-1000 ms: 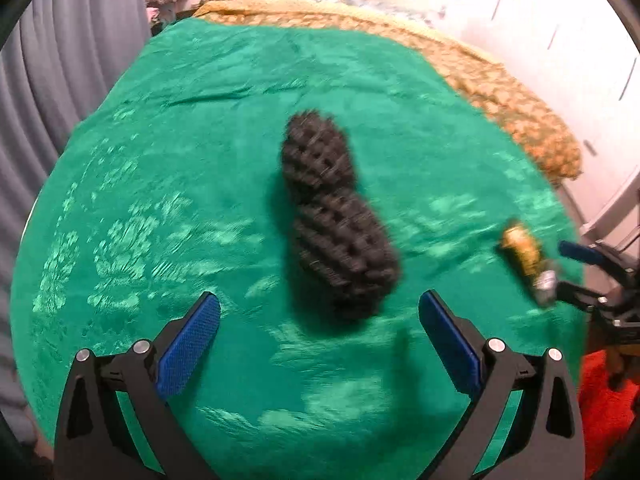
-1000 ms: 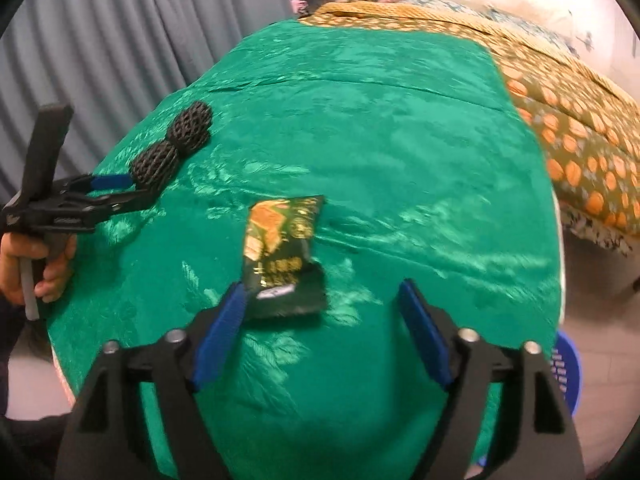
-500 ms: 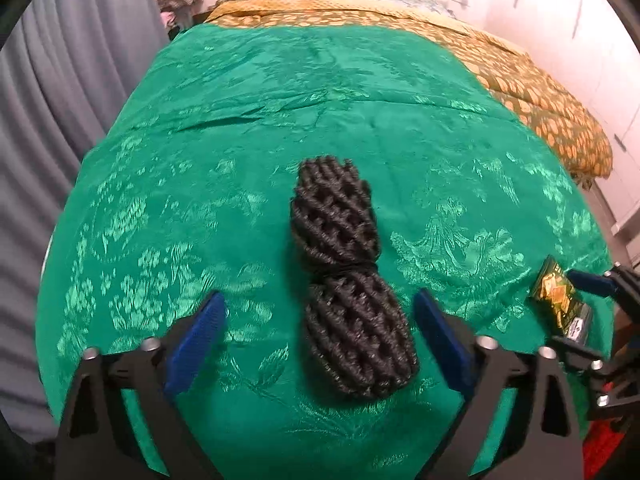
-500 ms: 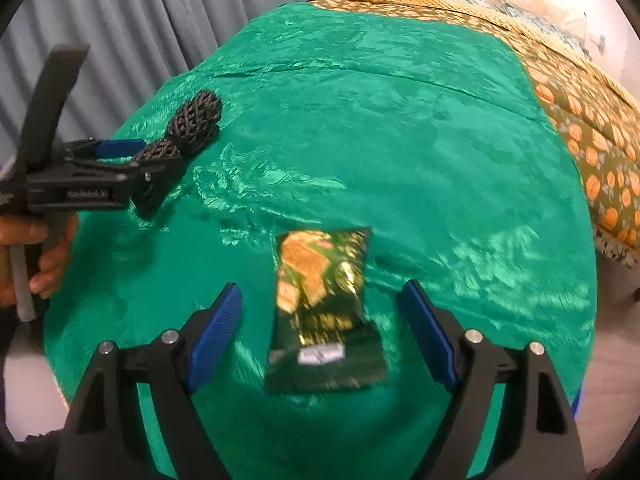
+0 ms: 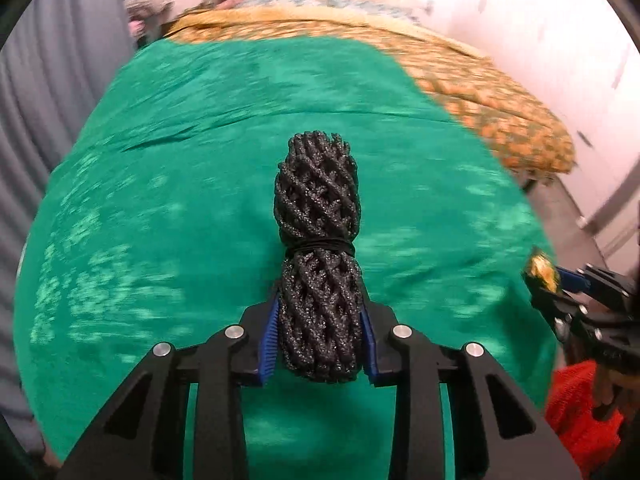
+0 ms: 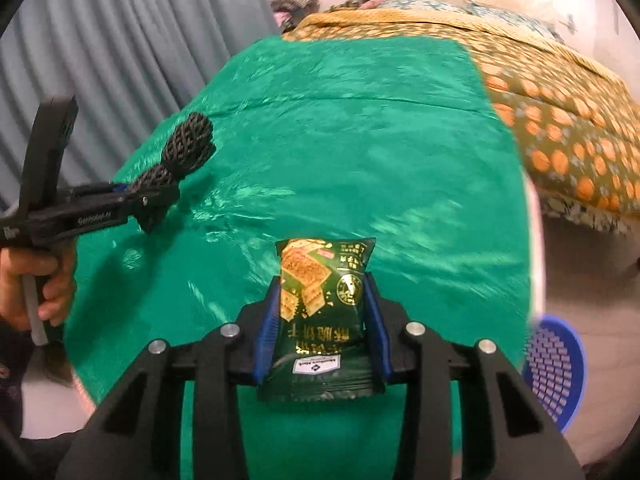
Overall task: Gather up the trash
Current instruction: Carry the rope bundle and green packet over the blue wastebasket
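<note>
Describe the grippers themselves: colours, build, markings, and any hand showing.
Both the left gripper and the right gripper are matte black, angular frames with silver bolts and ribbed blue pads on the jaws. The left one's side carries white lettering, on a pistol handle in a bare hand.

the right gripper (image 6: 320, 320) has its blue-padded fingers (image 6: 267, 332) pressed against both sides of a dark green foil snack packet printed with golden crackers (image 6: 322, 312), above the shiny green satin bedspread (image 6: 360, 152). at left, the left gripper (image 6: 154, 200), held in a bare hand (image 6: 44, 284), is closed on a black netted foam bundle tied at its middle (image 6: 180, 156). a blue perforated plastic basket (image 6: 554, 372) sits on the floor at lower right. grey pleated curtains (image 6: 132, 48) hang behind.
</note>
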The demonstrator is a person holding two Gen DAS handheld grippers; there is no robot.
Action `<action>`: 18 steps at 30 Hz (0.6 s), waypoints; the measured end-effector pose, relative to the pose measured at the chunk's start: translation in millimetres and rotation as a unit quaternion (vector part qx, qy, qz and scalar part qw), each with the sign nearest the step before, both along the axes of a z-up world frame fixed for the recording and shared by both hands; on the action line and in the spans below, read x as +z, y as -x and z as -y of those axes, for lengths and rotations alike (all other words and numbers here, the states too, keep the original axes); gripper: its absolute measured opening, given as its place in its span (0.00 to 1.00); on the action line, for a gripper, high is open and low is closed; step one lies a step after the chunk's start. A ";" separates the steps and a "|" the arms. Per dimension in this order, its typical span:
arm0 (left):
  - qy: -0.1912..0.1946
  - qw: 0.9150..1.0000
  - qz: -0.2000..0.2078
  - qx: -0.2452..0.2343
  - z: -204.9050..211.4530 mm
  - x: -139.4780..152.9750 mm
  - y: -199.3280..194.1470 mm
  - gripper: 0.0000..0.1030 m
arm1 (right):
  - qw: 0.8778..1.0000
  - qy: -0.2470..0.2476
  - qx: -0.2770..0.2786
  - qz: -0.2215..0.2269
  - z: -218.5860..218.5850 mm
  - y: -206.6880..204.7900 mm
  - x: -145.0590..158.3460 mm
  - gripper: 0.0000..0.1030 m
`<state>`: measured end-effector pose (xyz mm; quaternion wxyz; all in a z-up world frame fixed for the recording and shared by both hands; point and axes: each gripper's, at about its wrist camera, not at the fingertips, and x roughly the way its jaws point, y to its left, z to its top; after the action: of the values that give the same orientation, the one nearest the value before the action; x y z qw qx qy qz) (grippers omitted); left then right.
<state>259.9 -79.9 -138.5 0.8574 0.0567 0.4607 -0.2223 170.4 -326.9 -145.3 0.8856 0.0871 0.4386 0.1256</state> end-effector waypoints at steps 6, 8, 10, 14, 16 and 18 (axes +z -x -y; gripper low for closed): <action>0.030 0.995 0.001 -0.094 95.3 17.3 45.6 0.31 | 0.996 -0.029 -0.086 0.005 102.1 44.9 10.5 0.37; 0.043 0.991 -0.006 -0.124 132.0 19.8 59.3 0.31 | 0.993 -0.018 -0.120 0.005 138.0 56.5 9.3 0.37; 0.051 0.986 -0.017 -0.158 175.0 20.3 73.6 0.31 | 0.989 -0.021 -0.144 0.000 162.1 63.5 5.5 0.37; 0.047 0.977 -0.032 -0.205 250.3 9.7 96.6 0.31 | 0.980 -0.040 -0.194 -0.018 215.5 72.5 -14.7 0.37; 0.042 0.973 -0.049 -0.223 288.3 -4.3 104.6 0.32 | 0.976 -0.050 -0.210 -0.025 232.8 74.6 -24.7 0.37; 0.030 0.970 -0.062 -0.235 319.9 -19.7 109.1 0.32 | 0.971 -0.057 -0.230 -0.034 253.1 77.1 -39.4 0.37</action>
<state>150.9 -399.8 -158.3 0.7524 0.1238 0.4800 -0.4338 93.3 -579.9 -184.7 0.8687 0.2403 0.4289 -0.0602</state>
